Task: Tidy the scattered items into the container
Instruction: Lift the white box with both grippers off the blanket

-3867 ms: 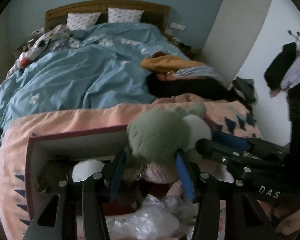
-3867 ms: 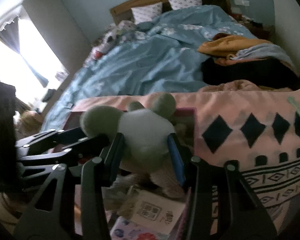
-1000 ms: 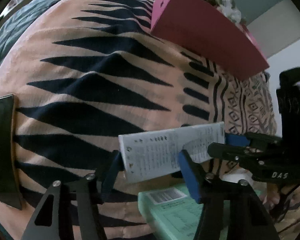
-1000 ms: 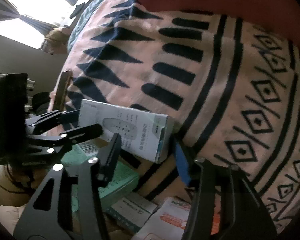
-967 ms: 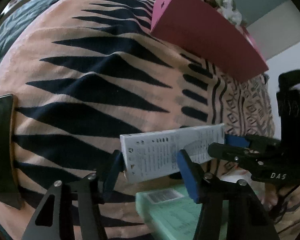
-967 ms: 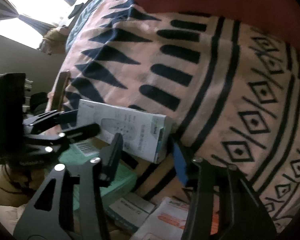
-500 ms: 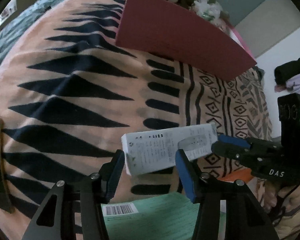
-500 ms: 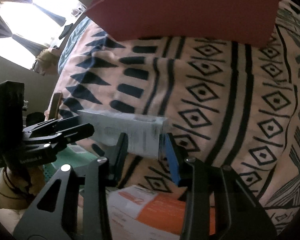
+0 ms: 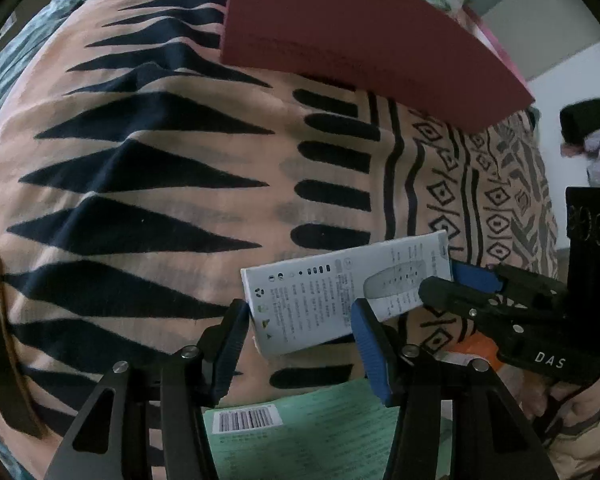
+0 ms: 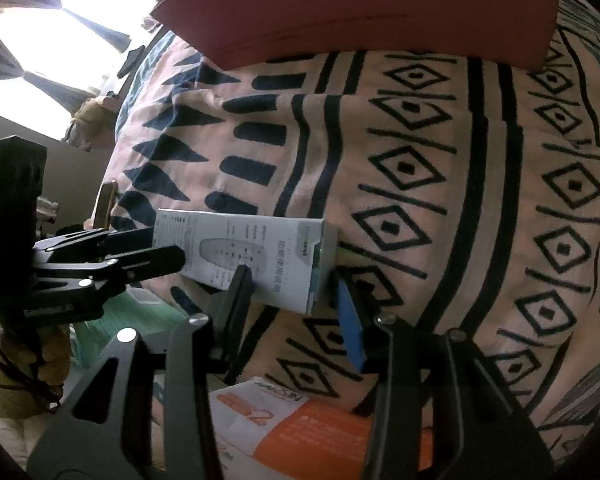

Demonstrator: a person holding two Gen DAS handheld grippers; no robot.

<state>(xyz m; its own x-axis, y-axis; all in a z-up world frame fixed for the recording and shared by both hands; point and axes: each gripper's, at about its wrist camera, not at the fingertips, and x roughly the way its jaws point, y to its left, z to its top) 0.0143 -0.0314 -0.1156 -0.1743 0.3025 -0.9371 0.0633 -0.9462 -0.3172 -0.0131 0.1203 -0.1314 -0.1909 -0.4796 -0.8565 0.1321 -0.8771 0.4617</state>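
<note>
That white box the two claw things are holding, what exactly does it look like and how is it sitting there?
The white box is a long, slim carton, apparently cardboard, printed with small text, icons and a grey outline of a remote-like device. Its end panel looks pale green. It is held roughly level above the patterned blanket, lifted clear of it. The left gripper clamps one end and the right gripper the other.

Your left tool [image 9: 298, 322] pitches steeply down, its pads clamped on the near end of a white box [image 9: 340, 296]. Your right tool [image 10: 290, 294] comes in from three o'clock, clamping the far end, its jaws easing slightly apart.
</note>
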